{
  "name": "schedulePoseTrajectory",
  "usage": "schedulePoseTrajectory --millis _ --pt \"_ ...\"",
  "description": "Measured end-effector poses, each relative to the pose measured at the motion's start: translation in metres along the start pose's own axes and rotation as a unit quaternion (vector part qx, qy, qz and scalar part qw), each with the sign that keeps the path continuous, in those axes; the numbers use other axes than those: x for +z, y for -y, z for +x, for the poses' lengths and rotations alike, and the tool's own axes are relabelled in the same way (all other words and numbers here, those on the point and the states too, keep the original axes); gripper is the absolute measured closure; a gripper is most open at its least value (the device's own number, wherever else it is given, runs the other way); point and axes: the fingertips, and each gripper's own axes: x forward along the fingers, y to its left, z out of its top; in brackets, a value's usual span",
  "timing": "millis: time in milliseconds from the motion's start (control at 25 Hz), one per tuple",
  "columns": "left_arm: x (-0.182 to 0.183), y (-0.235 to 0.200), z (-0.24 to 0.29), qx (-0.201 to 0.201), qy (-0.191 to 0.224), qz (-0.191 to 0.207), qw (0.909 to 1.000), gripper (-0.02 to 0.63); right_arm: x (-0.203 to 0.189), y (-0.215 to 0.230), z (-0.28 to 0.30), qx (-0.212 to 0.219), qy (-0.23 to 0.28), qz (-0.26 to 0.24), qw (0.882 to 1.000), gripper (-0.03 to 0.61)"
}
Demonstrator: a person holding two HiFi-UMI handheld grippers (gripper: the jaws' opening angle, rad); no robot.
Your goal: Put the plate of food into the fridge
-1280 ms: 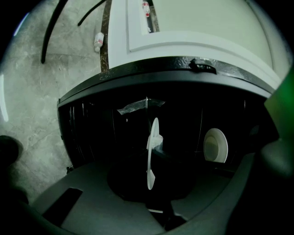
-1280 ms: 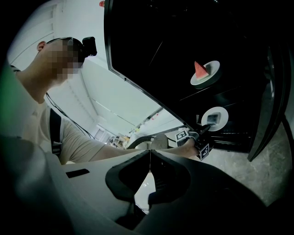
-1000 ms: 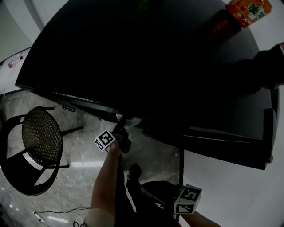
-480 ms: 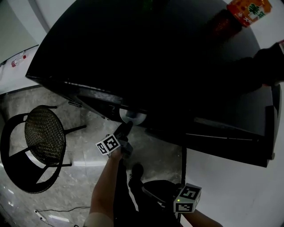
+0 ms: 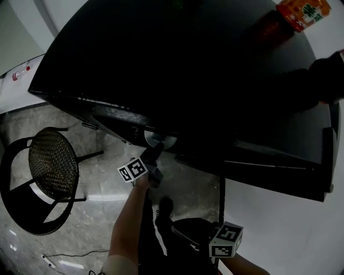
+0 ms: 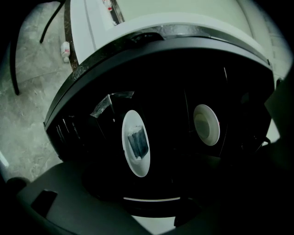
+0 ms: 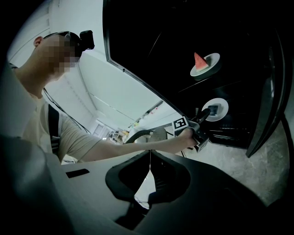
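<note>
The fridge (image 5: 177,64) is black and stands open. A white plate (image 6: 133,120) with a dark slab of food (image 6: 138,142) rests on a shelf inside, also seen as the plate (image 5: 160,141) in the head view. My left gripper (image 5: 152,153) is just short of the plate, open, with nothing between its jaws. In the right gripper view the left gripper (image 7: 205,118) points at the plate (image 7: 220,109). My right gripper (image 7: 149,170) hangs low by my body, shut and empty.
One shelf up sits a plate (image 7: 209,68) with a watermelon slice (image 7: 198,60). The fridge door (image 7: 272,82) stands open at the right. A woven chair (image 5: 51,166) stands on the stone floor at the left. An orange packet (image 5: 301,13) lies on the fridge top.
The left gripper's jaws have opened and let go of the plate, which now shows past the tips on the shelf. The right gripper has stayed put.
</note>
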Motion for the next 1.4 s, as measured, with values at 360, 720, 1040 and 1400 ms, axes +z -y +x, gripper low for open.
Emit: schedulePoseTrajectory --millis 360,720,1040,1400 --pt "0.003 -0.003 -0.001 0.021 -0.011 0.021 0.9995 0.287 -0.002 0.003 -0.002 -0.004 0.000 0.004 1.000 0.557" --pt "-0.017 0.010 -0.015 -0.001 -0.020 0.011 0.9997 0.276 -0.001 0.003 0.004 -0.001 0.000 -0.001 1.000 0.557" --pt "-0.013 0.013 0.003 -0.003 -0.031 0.022 0.9993 0.276 -0.006 0.006 0.001 -0.006 -0.005 0.000 1.000 0.557" --pt "-0.001 0.012 0.020 0.004 -0.027 0.034 0.9990 0.276 -0.006 0.013 -0.004 -0.009 -0.003 0.003 1.000 0.557"
